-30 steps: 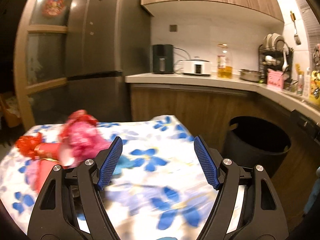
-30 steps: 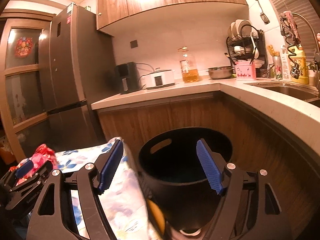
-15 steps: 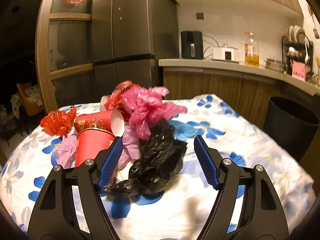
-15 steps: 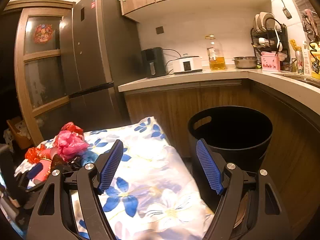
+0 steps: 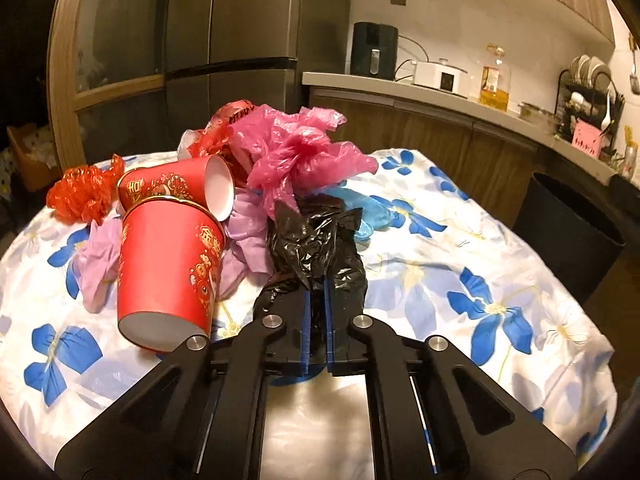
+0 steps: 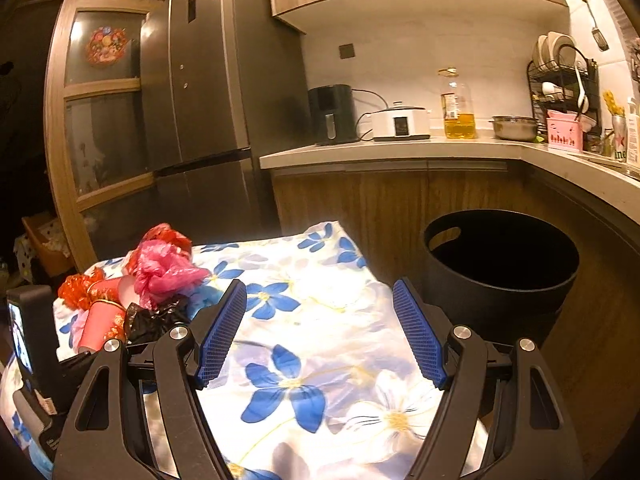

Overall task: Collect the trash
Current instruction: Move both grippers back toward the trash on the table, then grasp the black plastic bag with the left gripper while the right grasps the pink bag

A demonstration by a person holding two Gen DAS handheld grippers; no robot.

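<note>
The left gripper is clamped on the black bag at the near edge of the trash pile on the table, so the grab is done and next it must lift the bag and carry it right to the bin. The right gripper hangs over the cloth with its tongs apart and nothing between them. Half a second ago the left tongs were wide apart around the bag.

Trash pile on table, bin beside its right.
</note>
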